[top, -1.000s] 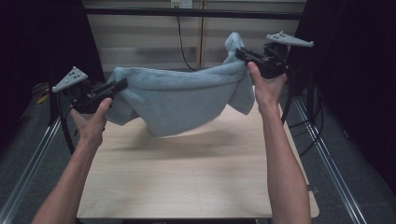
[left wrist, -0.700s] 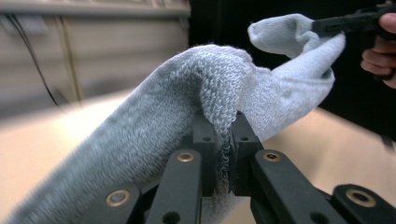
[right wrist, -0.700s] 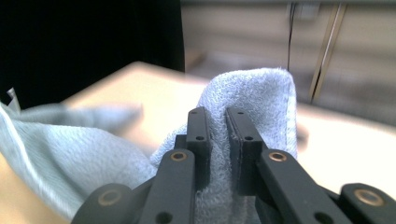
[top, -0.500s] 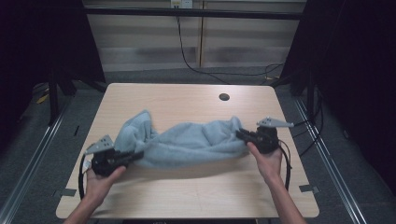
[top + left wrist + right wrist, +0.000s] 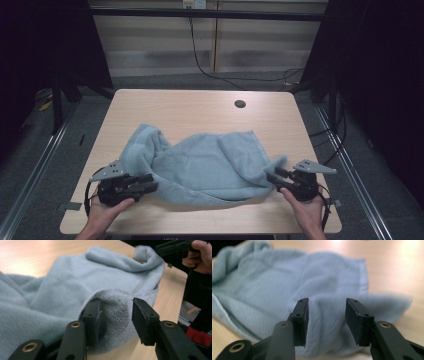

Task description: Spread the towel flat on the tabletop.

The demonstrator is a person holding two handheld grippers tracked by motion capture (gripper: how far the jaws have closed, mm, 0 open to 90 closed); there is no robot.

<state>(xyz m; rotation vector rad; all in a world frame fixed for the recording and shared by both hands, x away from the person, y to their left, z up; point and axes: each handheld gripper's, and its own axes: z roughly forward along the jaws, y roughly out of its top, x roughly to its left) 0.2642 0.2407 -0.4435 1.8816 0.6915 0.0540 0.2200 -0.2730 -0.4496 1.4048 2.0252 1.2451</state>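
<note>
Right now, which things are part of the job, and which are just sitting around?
Part of the job:
- light blue towel
- left gripper, jaws just opened
- right gripper, jaws just opened

Just there:
- wooden table
- round hole in the tabletop
- black cable behind the table

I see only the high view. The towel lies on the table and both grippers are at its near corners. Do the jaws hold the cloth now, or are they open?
Observer: In its own view the left gripper has just been opening; a fold of the towel sits between the jaws, unpinched.
Operator: And the right one?
Observer: The right gripper has also just been opening, and the cloth lies between and beyond its pads, untouched.
Operator: Is the fold at the left flat?
Observer: No, it bulges up in a loop.
</note>
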